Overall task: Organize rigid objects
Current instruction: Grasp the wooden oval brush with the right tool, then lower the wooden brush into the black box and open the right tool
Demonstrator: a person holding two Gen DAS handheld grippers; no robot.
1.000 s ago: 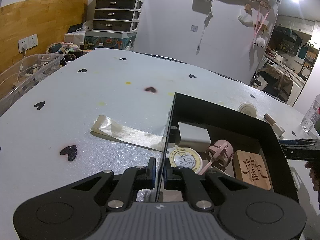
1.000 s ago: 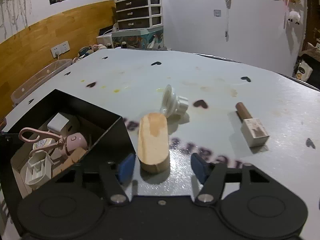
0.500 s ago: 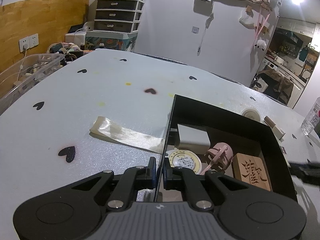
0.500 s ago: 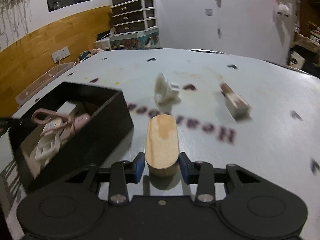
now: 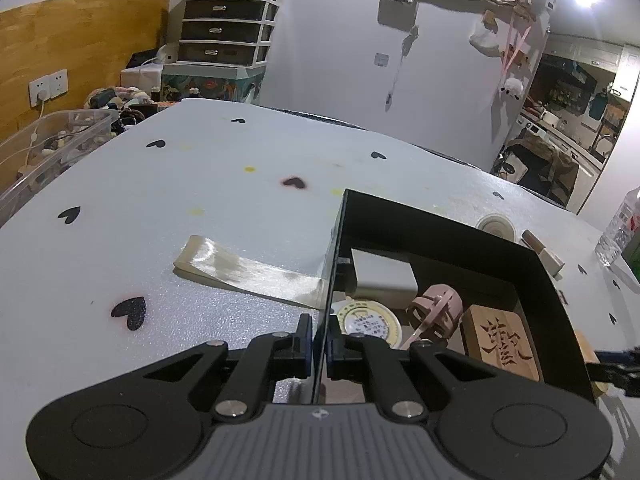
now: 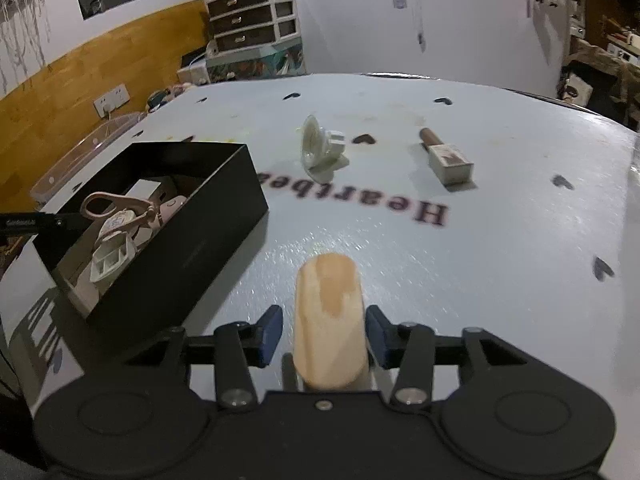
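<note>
Sliding away from the black box (image 6: 168,240), my right gripper (image 6: 324,334) has just reopened, straddling the wooden block (image 6: 330,320) lengthwise, pads apart; my left gripper (image 5: 318,338) pinches the box wall.

- The left gripper (image 5: 319,338) is clamped on the near left wall of a black box (image 5: 440,222).
- Inside the box lie a carved wooden block (image 5: 502,340), a pink holder (image 5: 436,310), a round tin (image 5: 368,322) and a white block (image 5: 382,276).
- A strip of clear tape (image 5: 244,270) lies on the table (image 5: 160,208), touching the box's left wall.
- Beyond the box are a round white piece (image 5: 495,226) and a wooden stamp (image 5: 544,254).
- A black gripper tip (image 5: 618,366) shows at the right edge.
</note>
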